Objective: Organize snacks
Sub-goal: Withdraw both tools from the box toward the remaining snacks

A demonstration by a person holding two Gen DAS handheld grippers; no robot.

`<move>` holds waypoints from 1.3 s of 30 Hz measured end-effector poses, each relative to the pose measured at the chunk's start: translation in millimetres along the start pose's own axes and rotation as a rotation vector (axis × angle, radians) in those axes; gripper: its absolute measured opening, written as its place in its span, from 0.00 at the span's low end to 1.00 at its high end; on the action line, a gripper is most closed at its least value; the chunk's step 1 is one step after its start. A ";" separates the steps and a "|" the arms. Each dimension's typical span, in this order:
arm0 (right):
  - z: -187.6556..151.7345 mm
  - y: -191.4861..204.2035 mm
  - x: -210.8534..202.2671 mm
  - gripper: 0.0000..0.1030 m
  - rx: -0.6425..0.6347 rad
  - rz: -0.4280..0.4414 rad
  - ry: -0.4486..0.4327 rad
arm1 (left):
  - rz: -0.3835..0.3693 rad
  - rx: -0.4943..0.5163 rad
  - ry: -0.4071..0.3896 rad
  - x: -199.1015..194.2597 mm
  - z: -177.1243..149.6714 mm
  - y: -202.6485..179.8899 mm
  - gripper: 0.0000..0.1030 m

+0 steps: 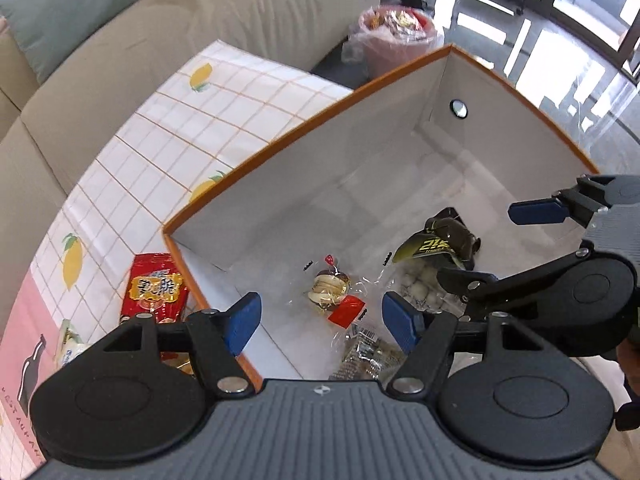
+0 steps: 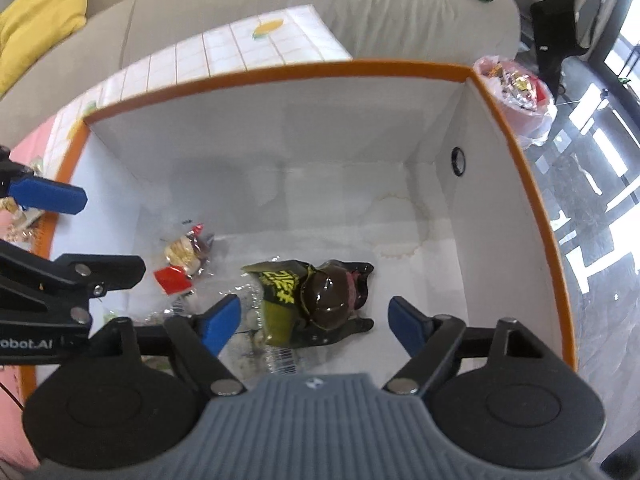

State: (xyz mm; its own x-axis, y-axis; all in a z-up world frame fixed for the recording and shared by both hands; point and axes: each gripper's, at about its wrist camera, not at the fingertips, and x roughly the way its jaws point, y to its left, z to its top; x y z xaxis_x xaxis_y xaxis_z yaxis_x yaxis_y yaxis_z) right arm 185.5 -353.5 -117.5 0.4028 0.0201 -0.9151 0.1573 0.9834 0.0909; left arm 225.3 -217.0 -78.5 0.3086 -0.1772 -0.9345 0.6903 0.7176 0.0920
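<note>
An orange-rimmed white box point(image 1: 280, 136) point(image 2: 280, 68) stands on the lemon-print tablecloth point(image 1: 168, 120). Inside lie a clear-wrapped pastry with a red label point(image 1: 328, 288) point(image 2: 184, 256), a dark green snack pack point(image 1: 440, 240) point(image 2: 312, 300), a bag of white balls point(image 1: 416, 284) and a clear pack with a barcode point(image 1: 364, 352). My left gripper point(image 1: 320, 320) is open and empty above the box's near left corner. My right gripper point(image 2: 316, 320) is open and empty above the green pack; it also shows in the left wrist view point(image 1: 500, 244). A red snack bag point(image 1: 156, 288) lies outside the box.
A beige sofa point(image 1: 200, 20) curves behind the table, with a teal cushion point(image 1: 64, 8) and a yellow cushion point(image 2: 40, 16). A pink bin lined with plastic point(image 1: 396, 32) point(image 2: 516, 92) stands on the glossy floor beyond the box. Another small pack point(image 1: 68, 348) lies at the table's left.
</note>
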 end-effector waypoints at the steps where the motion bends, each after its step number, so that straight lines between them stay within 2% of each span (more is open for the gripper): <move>1: -3.4 1.9 -4.0 0.81 0.013 -0.006 -0.024 | 0.005 -0.007 -0.014 -3.8 -1.5 -0.2 0.79; 8: -28.0 20.0 -42.1 0.87 0.049 -0.010 -0.202 | 0.058 -0.029 -0.170 -44.6 -24.4 3.4 0.79; 11: -39.1 33.5 -57.5 0.94 0.036 0.026 -0.274 | 0.067 -0.056 -0.227 -62.4 -38.5 9.9 0.79; 16: -54.9 62.2 -78.7 0.95 -0.005 0.034 -0.375 | 0.085 -0.126 -0.328 -87.9 -71.9 26.7 0.79; 20: -65.5 85.7 -86.5 0.97 -0.061 0.106 -0.406 | 0.131 -0.171 -0.374 -98.6 -103.9 38.3 0.79; 32: -84.2 153.7 -84.7 0.97 -0.202 0.140 -0.441 | 0.267 -0.399 -0.482 -103.5 -193.9 89.3 0.79; 35: -83.6 169.5 -82.4 0.97 -0.220 0.140 -0.442 | 0.297 -0.464 -0.469 -97.3 -211.9 101.0 0.79; 39: -91.8 189.3 -82.3 0.97 -0.268 0.138 -0.493 | 0.287 -0.532 -0.453 -89.6 -233.8 116.3 0.79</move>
State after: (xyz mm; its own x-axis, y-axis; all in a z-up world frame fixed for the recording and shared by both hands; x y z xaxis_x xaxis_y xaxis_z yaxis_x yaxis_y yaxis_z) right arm 99.4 -152.5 -61.1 0.7862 0.1284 -0.6045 -0.1344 0.9903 0.0355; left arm 124.9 39.8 -64.4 0.7468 -0.1115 -0.6557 0.1685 0.9854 0.0244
